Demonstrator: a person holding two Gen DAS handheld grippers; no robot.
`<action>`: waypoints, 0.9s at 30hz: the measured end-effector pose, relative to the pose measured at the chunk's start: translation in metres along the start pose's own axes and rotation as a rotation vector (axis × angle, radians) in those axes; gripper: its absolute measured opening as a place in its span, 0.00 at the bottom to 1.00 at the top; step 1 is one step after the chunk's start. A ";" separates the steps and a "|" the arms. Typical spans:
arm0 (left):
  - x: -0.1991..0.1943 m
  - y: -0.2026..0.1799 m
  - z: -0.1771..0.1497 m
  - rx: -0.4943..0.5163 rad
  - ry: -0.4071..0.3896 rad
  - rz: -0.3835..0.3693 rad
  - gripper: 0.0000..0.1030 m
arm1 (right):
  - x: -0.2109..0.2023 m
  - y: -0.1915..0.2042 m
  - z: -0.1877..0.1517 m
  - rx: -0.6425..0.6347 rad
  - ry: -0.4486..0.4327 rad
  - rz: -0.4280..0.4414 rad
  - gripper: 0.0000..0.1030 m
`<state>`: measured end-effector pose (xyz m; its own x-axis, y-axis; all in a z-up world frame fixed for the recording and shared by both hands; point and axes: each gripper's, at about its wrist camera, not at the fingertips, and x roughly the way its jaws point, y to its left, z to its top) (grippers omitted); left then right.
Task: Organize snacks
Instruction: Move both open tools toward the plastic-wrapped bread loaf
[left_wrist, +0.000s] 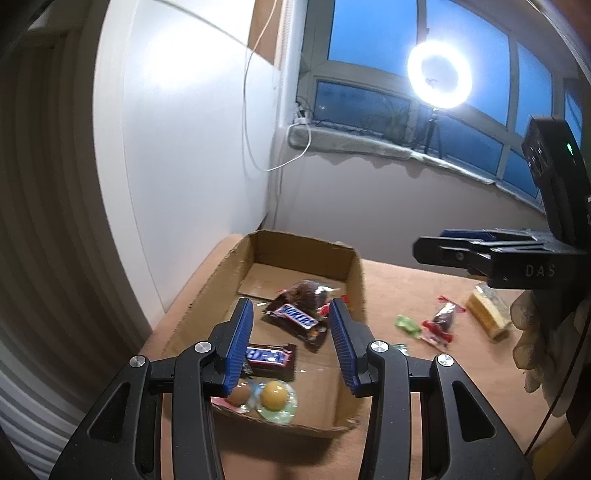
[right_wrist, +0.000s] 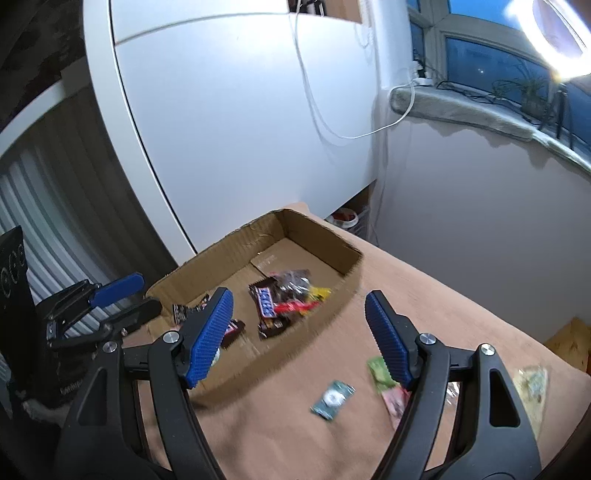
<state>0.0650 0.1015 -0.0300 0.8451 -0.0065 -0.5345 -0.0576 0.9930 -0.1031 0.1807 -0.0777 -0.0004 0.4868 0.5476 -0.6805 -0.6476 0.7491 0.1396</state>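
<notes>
Both my left tongs (left_wrist: 291, 347) and right tongs (right_wrist: 299, 336) hang open and empty above the cardboard box (left_wrist: 354, 273) of snacks, so reaching for the loose candies (right_wrist: 332, 399) on the desk (right_wrist: 461, 295), I might clip its wall.

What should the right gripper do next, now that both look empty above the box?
Probably swing the right gripper, jaws open and empty, toward the loose snacks on the table beside the cardboard box. The teal packet lies nearest and clear of the others, so it looks the easiest pick. The left gripper is also open and empty over the box.
</notes>
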 end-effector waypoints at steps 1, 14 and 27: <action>-0.003 -0.003 0.000 -0.002 -0.005 -0.008 0.40 | -0.006 -0.004 -0.003 0.005 -0.004 -0.004 0.75; -0.015 -0.056 -0.016 0.019 -0.008 -0.126 0.40 | -0.097 -0.075 -0.067 0.147 -0.080 -0.103 0.76; 0.006 -0.105 -0.042 0.048 0.073 -0.214 0.40 | -0.128 -0.141 -0.128 0.266 -0.065 -0.255 0.88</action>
<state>0.0537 -0.0072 -0.0573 0.7944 -0.2244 -0.5644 0.1456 0.9725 -0.1817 0.1345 -0.3013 -0.0251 0.6549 0.3471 -0.6713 -0.3295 0.9305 0.1597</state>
